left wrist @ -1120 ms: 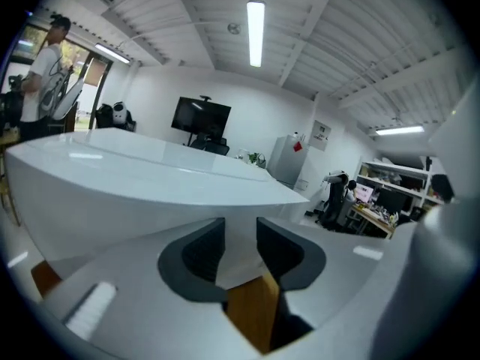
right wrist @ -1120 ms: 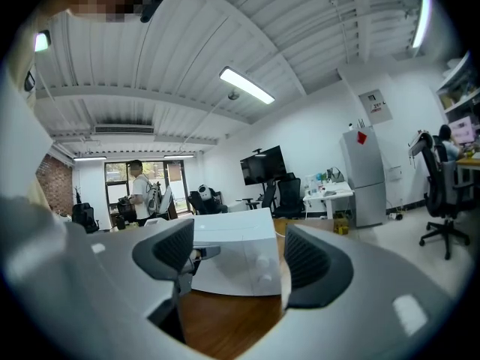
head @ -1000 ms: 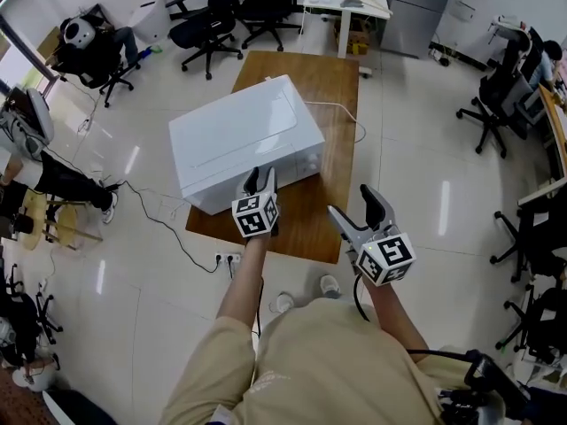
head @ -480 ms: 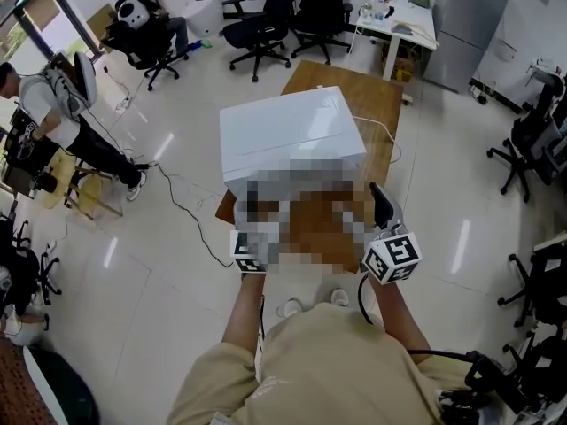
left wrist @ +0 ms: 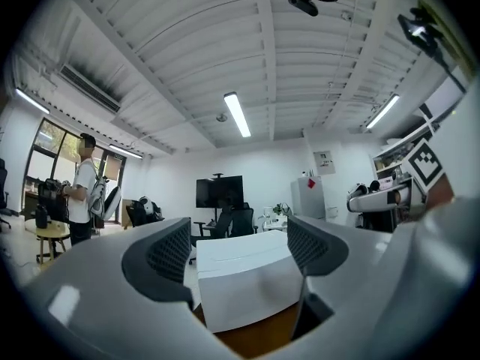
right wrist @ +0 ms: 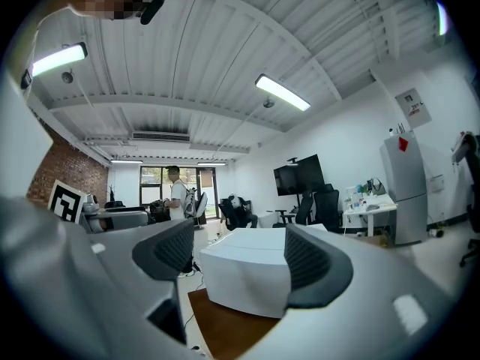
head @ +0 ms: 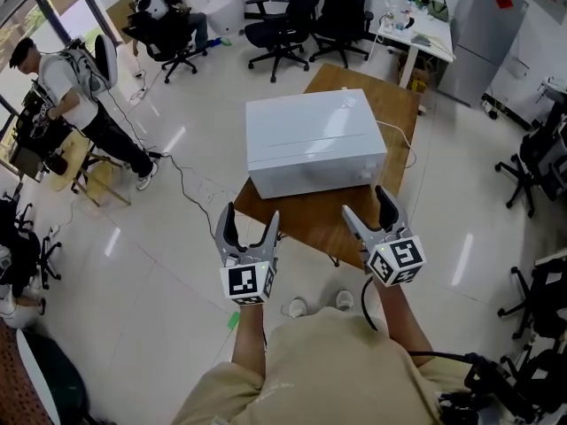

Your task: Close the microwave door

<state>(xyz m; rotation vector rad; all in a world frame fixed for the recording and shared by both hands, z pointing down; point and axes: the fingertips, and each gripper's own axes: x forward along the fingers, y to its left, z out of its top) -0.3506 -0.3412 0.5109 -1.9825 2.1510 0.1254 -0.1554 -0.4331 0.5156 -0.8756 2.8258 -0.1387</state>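
We face the microwave [head: 314,144] on the tabletop [head: 301,218], its long side across us and its door seemingly flush. The left gripper [head: 251,224] jaws are opening, empty. The right gripper [head: 366,206] jaws gape, empty, nearer its front.

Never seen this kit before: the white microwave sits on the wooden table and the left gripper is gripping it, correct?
Not quite. The white microwave does sit on the wooden table, but the left gripper is clear of it, jaws opening with nothing held between them; the head view shows this.
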